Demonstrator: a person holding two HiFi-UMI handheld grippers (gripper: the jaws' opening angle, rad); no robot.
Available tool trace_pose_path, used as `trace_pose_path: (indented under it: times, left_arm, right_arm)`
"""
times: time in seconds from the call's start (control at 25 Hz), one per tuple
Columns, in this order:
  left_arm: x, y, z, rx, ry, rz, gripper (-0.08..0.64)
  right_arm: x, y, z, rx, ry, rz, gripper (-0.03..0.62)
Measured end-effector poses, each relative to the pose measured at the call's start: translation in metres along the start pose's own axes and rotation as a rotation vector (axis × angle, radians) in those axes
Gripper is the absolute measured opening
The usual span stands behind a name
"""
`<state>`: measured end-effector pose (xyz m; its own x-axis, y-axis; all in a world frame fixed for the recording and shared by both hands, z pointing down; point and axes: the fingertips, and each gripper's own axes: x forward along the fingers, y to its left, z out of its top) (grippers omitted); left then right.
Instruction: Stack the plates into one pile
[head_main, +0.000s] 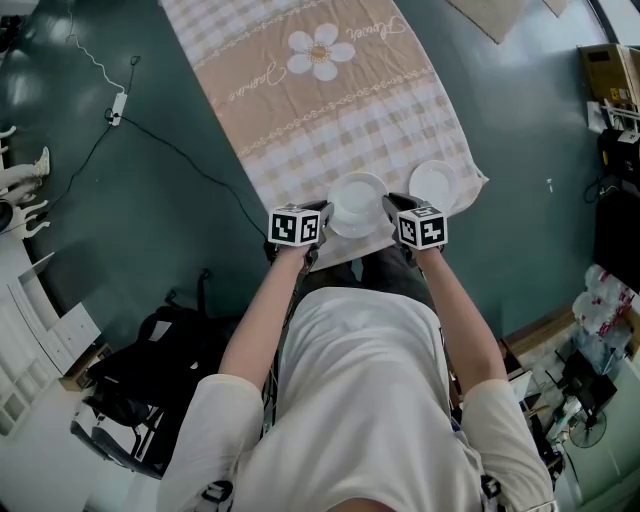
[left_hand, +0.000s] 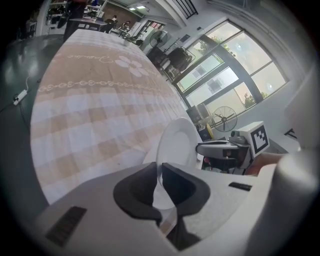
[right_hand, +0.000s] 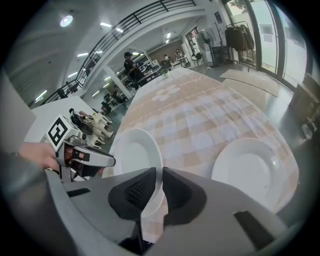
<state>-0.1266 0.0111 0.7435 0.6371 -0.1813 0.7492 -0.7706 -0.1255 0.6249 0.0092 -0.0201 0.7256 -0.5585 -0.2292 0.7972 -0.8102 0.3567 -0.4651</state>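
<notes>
Stacking is not yet done: two white plates show, and they lie apart, not in a pile. The held plate (head_main: 357, 203) is at the near end of the cloth (head_main: 330, 110), between the two grippers. The left gripper (head_main: 322, 212) pinches its left rim and the right gripper (head_main: 391, 205) its right rim. In the left gripper view the jaws are nearly together, with the thin rim of the held plate (left_hand: 175, 145) clamped between the pads. The right gripper view shows the same: narrow jaws biting the edge of the held plate (right_hand: 135, 152). Each gripper has hold of that one plate and nothing else.

The second plate (head_main: 435, 185) rests flat on the cloth just right of the held plate, near the cloth's near right corner, with a small gap between the two. It shows well in the right gripper view (right_hand: 250, 167), bare, with nothing on it. The held plate seems raised a little off the cloth, though the views do not settle that.

By my judgement the pick-up is made. What is left is to carry the held plate right, centre it over the second plate, lower it and release both rims. No other plates show on the cloth or on the dark floor (head_main: 180, 200) around it.
</notes>
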Motion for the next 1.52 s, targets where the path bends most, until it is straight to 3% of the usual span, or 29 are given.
trace_pose_path:
  times: [0.24, 0.64, 0.88, 1.32, 1.44, 1.52]
  left_arm:
    - [0.007, 0.006, -0.019, -0.026, 0.031, -0.017, 0.038]
    - [0.008, 0.015, -0.029, 0.032, 0.066, 0.014, 0.040]
    - [0.013, 0.016, -0.037, 0.122, 0.097, 0.056, 0.051]
    - [0.016, 0.017, -0.041, 0.147, 0.101, 0.088, 0.069]
    - [0.015, 0.013, -0.040, 0.175, 0.111, 0.099, 0.121]
    - [0.014, 0.008, -0.036, 0.201, 0.108, 0.110, 0.174]
  right_arm:
    - [0.007, 0.003, -0.019, 0.007, 0.035, -0.003, 0.061]
    - [0.019, 0.004, -0.044, 0.043, 0.090, -0.001, 0.063]
    - [0.024, 0.002, -0.048, 0.041, 0.095, -0.018, 0.064]
    - [0.025, 0.000, -0.050, -0.005, 0.108, -0.045, 0.064]
    - [0.023, 0.002, -0.049, -0.029, 0.111, -0.049, 0.066]
    - [0.023, 0.004, -0.049, -0.040, 0.115, -0.045, 0.141]
